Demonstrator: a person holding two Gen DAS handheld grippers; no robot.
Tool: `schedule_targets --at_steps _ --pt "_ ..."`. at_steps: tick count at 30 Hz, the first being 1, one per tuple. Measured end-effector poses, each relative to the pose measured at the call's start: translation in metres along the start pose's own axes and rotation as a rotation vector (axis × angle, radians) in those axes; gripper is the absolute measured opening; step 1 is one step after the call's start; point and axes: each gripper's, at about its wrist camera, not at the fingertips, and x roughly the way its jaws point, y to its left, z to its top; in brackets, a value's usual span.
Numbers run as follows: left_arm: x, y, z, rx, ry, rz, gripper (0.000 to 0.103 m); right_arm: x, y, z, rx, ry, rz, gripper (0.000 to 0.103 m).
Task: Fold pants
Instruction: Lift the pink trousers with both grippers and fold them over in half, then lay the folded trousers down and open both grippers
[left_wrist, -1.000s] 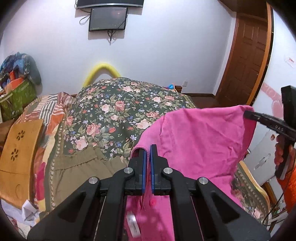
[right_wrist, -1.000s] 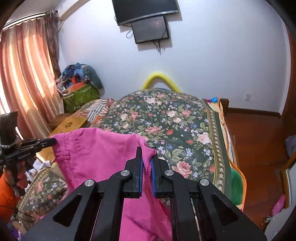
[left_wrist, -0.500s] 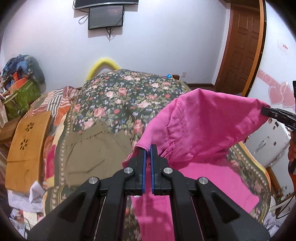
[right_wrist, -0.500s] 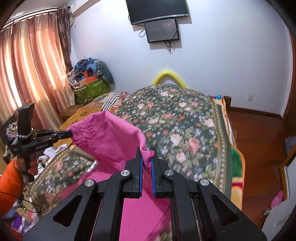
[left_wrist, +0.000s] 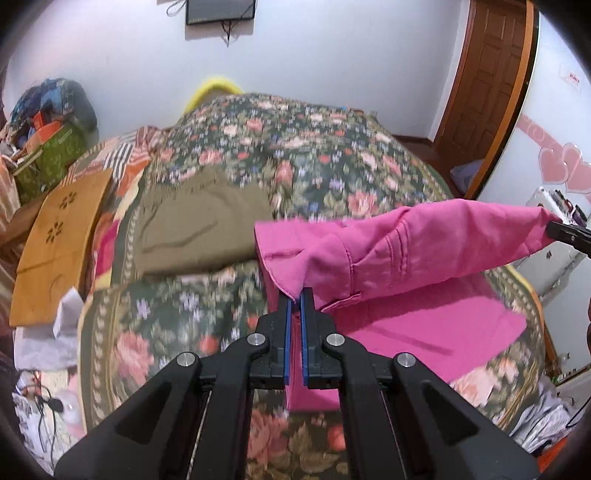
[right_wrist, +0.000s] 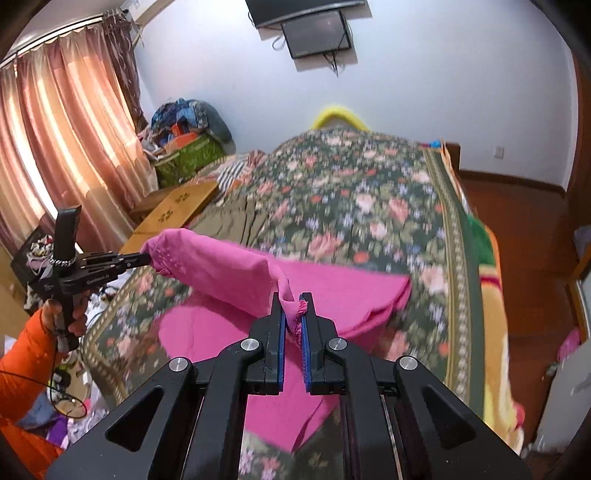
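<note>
Pink pants (left_wrist: 424, 251) stretched between our left gripper (left_wrist: 294, 295) and right gripper (right_wrist: 291, 301), both clamped on fabric (bedspread (right_wrist: 351, 206) blurred; lower legs partly hidden).

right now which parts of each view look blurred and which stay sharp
Left wrist view: floral bedspread and olive pants are motion-smeared; the left hand-held gripper stays crisp. Right wrist view: bedspread blurred too, right hand-held gripper sharp, curtains glowing with backlight.

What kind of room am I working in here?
Most likely a bedroom in a home: a bed with a floral bedspread, salmon window curtains, a wall-mounted screen, and a wooden door.
</note>
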Motion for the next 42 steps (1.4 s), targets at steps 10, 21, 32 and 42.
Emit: schedule_targets --at_steps 10,21,32,42 --pt "0.012 0.002 -0.052 -0.029 0.055 -0.017 0.003 0.011 0.003 -0.055 0.073 0.101 0.014 0.006" --pt "0.023 -0.001 -0.086 0.011 0.137 0.003 0.003 0.023 0.003 -0.087 0.114 0.19 -0.001 0.011" --pt "-0.019 -0.004 -0.047 0.007 0.019 0.026 0.007 -0.009 -0.005 -0.073 0.124 0.148 -0.06 0.021" --pt "0.007 -0.051 -0.022 0.054 0.019 -0.053 0.023 0.025 0.015 -0.053 0.079 0.114 -0.021 0.036"
